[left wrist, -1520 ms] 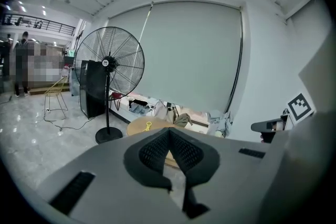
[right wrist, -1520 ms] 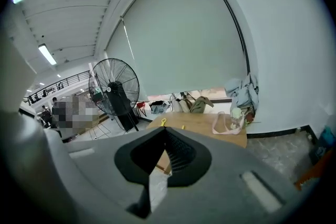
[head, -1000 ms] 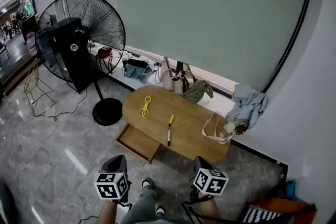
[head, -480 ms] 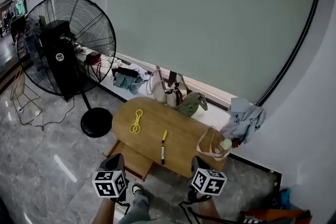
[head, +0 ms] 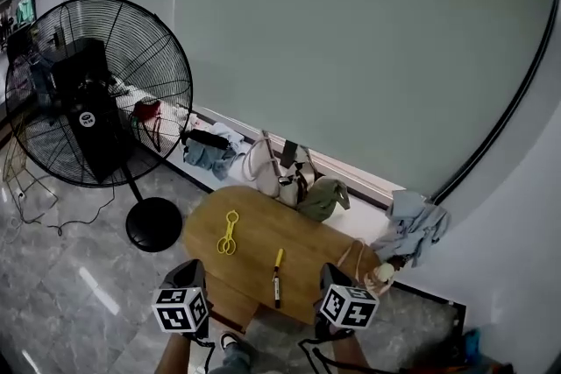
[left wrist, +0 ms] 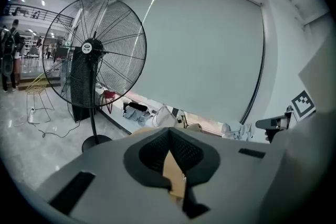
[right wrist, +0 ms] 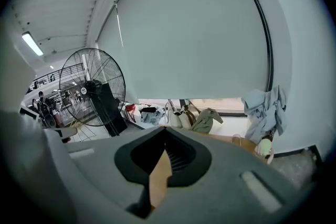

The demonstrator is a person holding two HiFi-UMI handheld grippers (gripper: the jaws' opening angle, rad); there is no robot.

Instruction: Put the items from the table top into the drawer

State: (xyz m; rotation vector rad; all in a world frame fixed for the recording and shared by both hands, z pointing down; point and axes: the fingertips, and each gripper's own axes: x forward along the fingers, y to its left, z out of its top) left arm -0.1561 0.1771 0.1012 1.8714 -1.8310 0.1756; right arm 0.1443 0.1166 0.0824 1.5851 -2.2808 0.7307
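On the oval wooden table (head: 250, 251) lie a yellow pair of tongs (head: 228, 232) and a black marker with a yellow cap (head: 277, 276). At its right end stands a pink bag (head: 354, 258) with a pale round thing (head: 381, 273) beside it. The open drawer (head: 230, 304) juts out under the table's near edge. My left gripper (head: 195, 267) (left wrist: 169, 136) is shut and empty, just short of the drawer. The right gripper (head: 331, 270) (right wrist: 165, 139) hangs at the table's near right edge, jaws together, nothing in them.
A big black floor fan (head: 88, 101) stands on the left, its round base (head: 153, 225) close to the table's left end. Bags and clothes (head: 280, 171) line the ledge behind the table, and a blue garment (head: 416, 223) lies at the right. The floor is grey marble.
Both grippers have come forward toward the table. Table and drawer now sit lower in the head view, right at the gripper tips. The jaws stay shut.
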